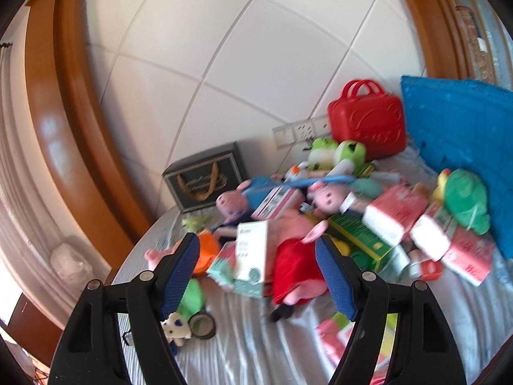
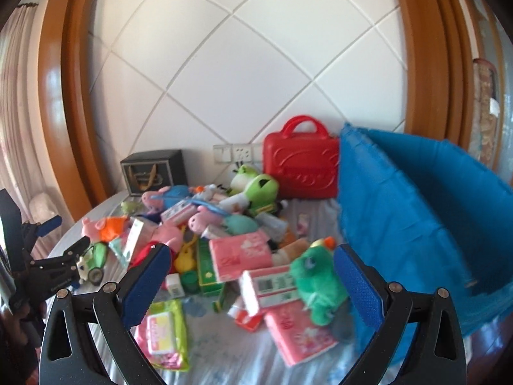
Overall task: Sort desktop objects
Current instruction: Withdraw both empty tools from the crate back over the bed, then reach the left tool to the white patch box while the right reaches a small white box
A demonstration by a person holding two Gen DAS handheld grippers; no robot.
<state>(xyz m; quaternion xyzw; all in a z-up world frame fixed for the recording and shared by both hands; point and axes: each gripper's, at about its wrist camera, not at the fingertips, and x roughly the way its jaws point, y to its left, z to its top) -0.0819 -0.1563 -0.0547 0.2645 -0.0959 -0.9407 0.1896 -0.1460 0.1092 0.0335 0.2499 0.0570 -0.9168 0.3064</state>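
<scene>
Left wrist view: the left gripper hangs wide open and empty above a white box and a red-dressed pig plush near the table's left edge. In the right wrist view the right gripper is also spread wide, holding nothing, over pink tissue packs and a green plush. A red case stands at the far edge, a blue bin along the right.

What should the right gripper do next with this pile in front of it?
Probably ease the right gripper down onto the green plush toy. Its jaws stand open and empty, the toy lies on top of the pink packs just ahead, and the open blue bag is right beside it to drop it into.
</scene>
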